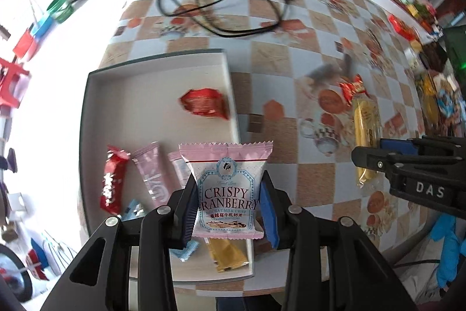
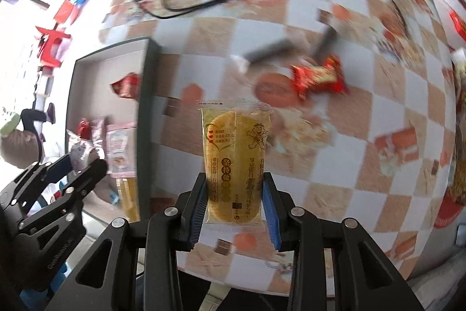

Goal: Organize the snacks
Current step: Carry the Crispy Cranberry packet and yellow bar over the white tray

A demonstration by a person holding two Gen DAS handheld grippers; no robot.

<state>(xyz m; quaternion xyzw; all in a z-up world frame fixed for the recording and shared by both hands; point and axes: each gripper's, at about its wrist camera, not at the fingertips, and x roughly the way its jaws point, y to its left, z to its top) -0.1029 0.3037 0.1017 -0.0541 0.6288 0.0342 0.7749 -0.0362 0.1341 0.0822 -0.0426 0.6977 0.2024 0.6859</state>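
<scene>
I see a pink Crispy Cranberry packet (image 1: 228,191) held upright above the near edge of the white tray (image 1: 96,118). Inside the tray lie a red wrapper (image 1: 205,104), a red bar (image 1: 112,184), pink sticks (image 1: 153,174) and a gold sachet (image 1: 228,254). Right of the tray, a clear yellow cracker packet (image 2: 234,162) stands upright above the table, a red candy (image 2: 319,76) beyond it.

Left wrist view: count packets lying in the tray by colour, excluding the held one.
Red: 2 (crumpled red packet, red bar)
Pink: 2 (pink stick, pink packet)
Gold: 1 (gold packet)
Light blue: 1 (light blue packet); a second may be hidden by the left gripper
Total: 6
</scene>
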